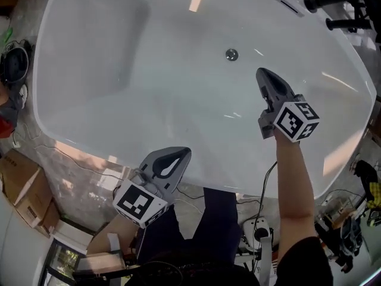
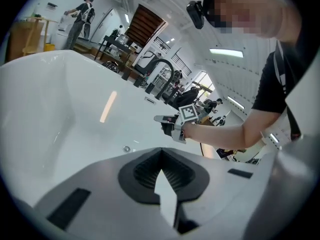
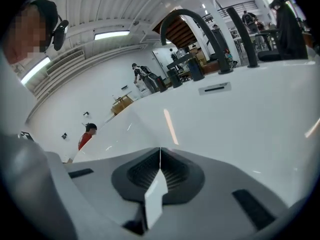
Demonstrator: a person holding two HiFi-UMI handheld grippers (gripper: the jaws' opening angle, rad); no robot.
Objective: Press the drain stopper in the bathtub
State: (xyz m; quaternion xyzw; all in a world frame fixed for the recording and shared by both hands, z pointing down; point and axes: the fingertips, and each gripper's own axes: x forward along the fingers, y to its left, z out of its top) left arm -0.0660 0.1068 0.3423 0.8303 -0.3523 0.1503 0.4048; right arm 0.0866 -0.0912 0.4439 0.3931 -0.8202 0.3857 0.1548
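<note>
Drain stopper (image 1: 231,55): small round metal disc on the floor of the white bathtub (image 1: 89,70), toward 1 o'clock of the basin in the head view. Nothing is touching it. Right gripper (image 1: 264,74) is near, at the stopper's 5 o'clock, tip pointing to 11, jaws pressed together, empty. Left gripper (image 1: 181,152) is well apart at 7 o'clock, over the tub's near rim, jaws likewise together, nothing between. Black faucet (image 1: 333,5) is on the rim at 2 o'clock.

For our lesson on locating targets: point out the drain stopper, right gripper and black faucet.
drain stopper (image 1: 231,55), head view, centre of its round metal cap.
right gripper (image 1: 264,74), head view, tip of its closed jaws.
black faucet (image 3: 190,12), right gripper view, top of its arch.
</note>
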